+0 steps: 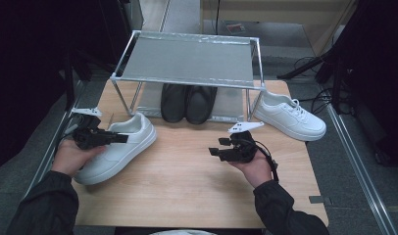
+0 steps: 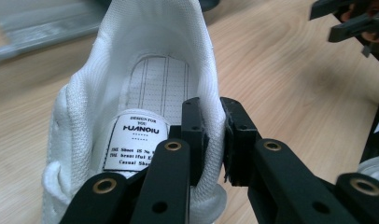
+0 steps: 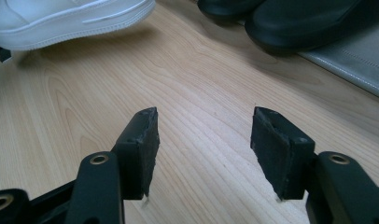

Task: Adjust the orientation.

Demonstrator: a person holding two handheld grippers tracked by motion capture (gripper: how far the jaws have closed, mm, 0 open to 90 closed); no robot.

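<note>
A white sneaker (image 1: 131,147) lies at the table's left, toe toward the near edge. My left gripper (image 1: 119,138) is shut on the side wall of its collar. In the left gripper view one pad sits inside the sneaker (image 2: 150,84) by the tongue label, the other outside, with the left gripper (image 2: 211,109) pinching the white mesh. My right gripper (image 1: 214,147) hovers over the middle of the table, open, with nothing between its pads. In the right gripper view bare wood lies under the right gripper (image 3: 204,126).
A second white sneaker (image 1: 290,117) rests at the right by the metal shoe rack (image 1: 187,58). Two black shoes (image 1: 187,103) stand on the rack's lower shelf (image 3: 355,56). The table's side edges are close to both hands.
</note>
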